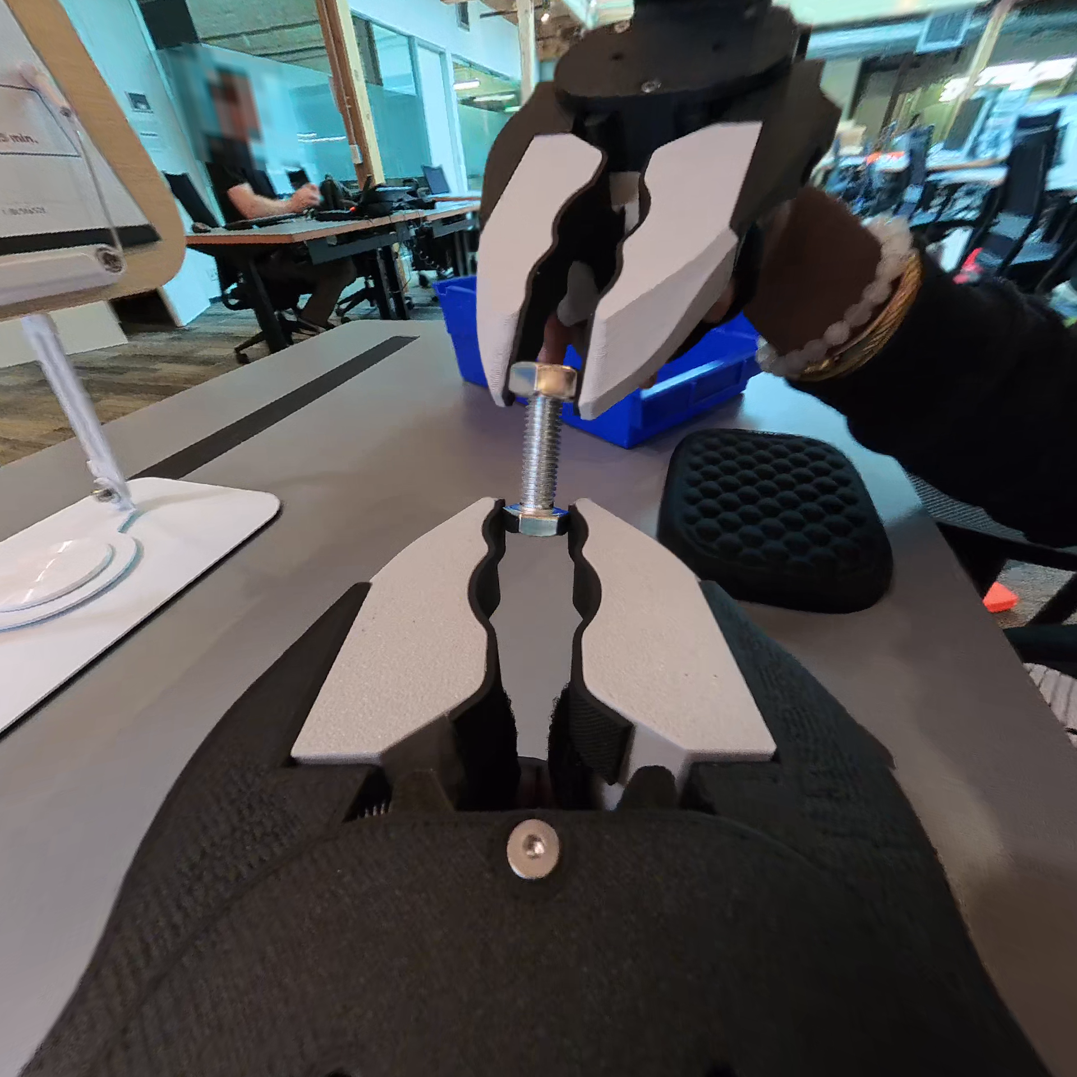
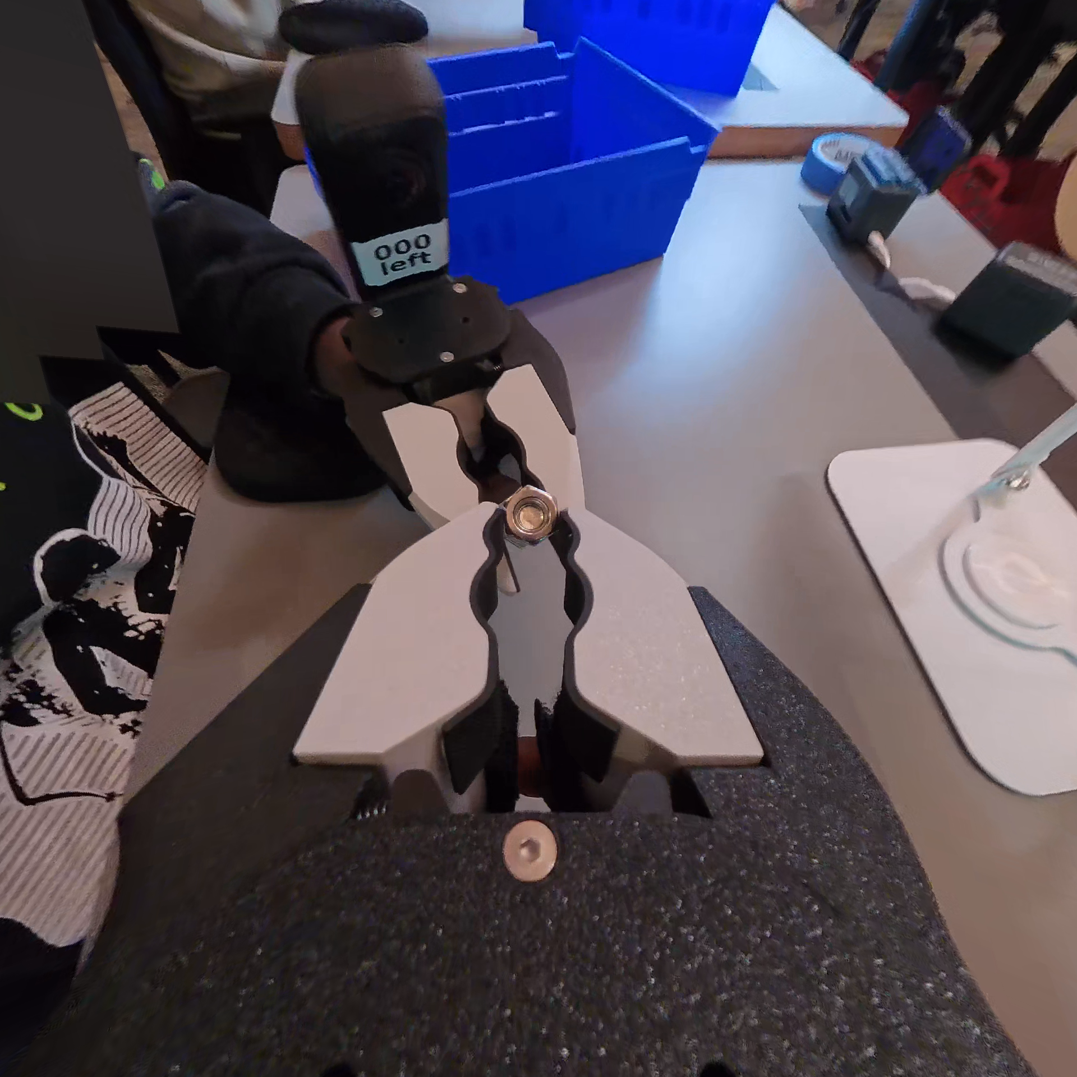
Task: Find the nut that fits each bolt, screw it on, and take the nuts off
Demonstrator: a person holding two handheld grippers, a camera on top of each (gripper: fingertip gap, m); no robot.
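My left claw [image 1: 536, 516] sits at the centre of the left wrist view, its fingertips narrowed onto a silver hex nut [image 1: 535, 520] that sits at the lower end of a threaded bolt [image 1: 540, 460]. The bolt stands nearly upright in that frame, above the grey bench [image 1: 361, 466]. At its top, my right claw [image 1: 541, 402] comes down from the upper middle of the frame and pinches the bolt's hex head [image 1: 542, 379] between its white fingertips [image 1: 612, 373].

In the right wrist view I look straight down the bolt: its head [image 2: 529, 516] shows end-on at centre frame, gripped in my right claw [image 2: 529, 518], with the left claw [image 2: 495, 495] reaching in from the upper left just behind it. The nut itself is hidden there.

A blue bin [image 1: 670, 396] stands on the bench behind the claws, right of centre in the left view and at top centre in the right view. A black honeycomb-textured pad [image 1: 775, 518] lies at the right, and a white stand base [image 1: 145, 559] rests at the left edge.
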